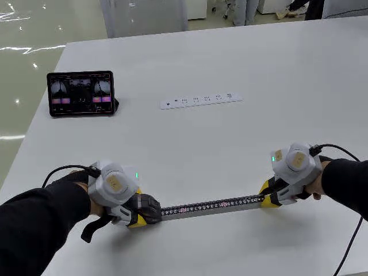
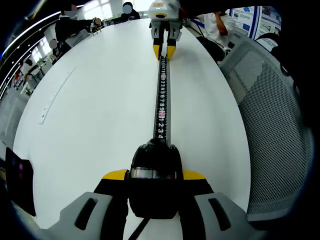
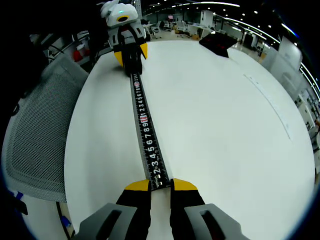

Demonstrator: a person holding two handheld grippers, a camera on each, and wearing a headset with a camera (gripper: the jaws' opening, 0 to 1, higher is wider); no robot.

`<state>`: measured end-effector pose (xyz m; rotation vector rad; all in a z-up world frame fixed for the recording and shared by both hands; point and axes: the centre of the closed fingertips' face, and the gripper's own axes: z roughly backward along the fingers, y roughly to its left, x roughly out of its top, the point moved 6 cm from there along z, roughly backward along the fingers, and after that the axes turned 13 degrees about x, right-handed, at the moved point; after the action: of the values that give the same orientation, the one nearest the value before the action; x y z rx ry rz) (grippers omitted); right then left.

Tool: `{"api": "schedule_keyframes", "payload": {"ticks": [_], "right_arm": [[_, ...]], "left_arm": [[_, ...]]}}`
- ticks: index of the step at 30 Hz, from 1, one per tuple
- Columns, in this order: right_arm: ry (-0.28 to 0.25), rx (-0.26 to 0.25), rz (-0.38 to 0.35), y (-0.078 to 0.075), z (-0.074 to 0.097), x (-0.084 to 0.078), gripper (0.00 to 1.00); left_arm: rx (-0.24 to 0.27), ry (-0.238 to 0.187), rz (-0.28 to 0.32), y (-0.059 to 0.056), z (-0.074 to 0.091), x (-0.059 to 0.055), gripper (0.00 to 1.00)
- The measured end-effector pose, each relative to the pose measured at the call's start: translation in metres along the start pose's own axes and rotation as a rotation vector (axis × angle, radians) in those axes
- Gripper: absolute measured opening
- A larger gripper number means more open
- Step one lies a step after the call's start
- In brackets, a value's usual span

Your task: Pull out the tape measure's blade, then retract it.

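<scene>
My left gripper [image 2: 154,175] clamped the tape measure case [image 2: 155,162]; my right gripper [image 3: 160,186] pinched the tip of the blade [image 3: 144,125], which I judged springy, thin and easily kinked.

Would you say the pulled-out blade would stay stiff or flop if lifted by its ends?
Probably fairly stiff: the blade runs straight between the case and the right hand-held gripper. Being thin and narrow, it may buckle if pushed sideways or endwise.
</scene>
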<state>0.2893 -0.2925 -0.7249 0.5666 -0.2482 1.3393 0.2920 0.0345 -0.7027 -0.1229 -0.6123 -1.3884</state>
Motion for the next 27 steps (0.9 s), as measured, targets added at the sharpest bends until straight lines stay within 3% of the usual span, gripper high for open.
{"api": "schedule_keyframes", "payload": {"ticks": [27], "right_arm": [[0.015, -0.014, -0.005, 0.0008, -0.0008, 0.0010, 0.11]], "left_arm": [[0.011, -0.007, 0.003, -0.0013, -0.0003, 0.0010, 0.34]]}}
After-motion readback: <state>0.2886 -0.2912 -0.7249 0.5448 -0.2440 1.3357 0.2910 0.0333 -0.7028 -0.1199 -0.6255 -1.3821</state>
